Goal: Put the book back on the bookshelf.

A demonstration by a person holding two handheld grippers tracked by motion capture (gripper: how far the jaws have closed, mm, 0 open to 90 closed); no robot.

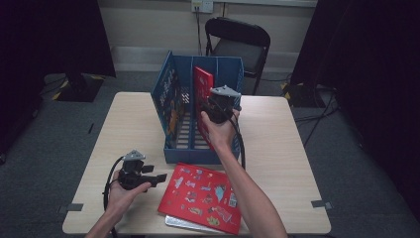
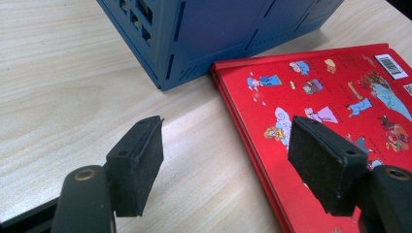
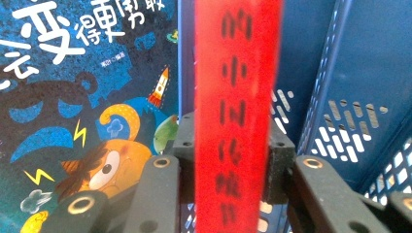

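A blue slotted book rack (image 1: 174, 104) stands mid-table. My right gripper (image 1: 216, 110) is shut on the spine of an upright red book (image 1: 203, 84) (image 3: 235, 97), held in the rack's middle slot. A blue picture book (image 3: 82, 97) (image 1: 168, 96) leans in the left slot. A second red book (image 1: 203, 196) (image 2: 335, 107) lies flat on the table in front of the rack, on top of a thin white one (image 1: 185, 224). My left gripper (image 1: 151, 178) (image 2: 228, 165) stands open just left of that flat book, low over the table.
The rack's corner (image 2: 165, 73) is close ahead of my left gripper. Bare wooden table (image 1: 129, 129) spreads to the left and right of the rack. A black folding chair (image 1: 240, 44) stands beyond the far edge.
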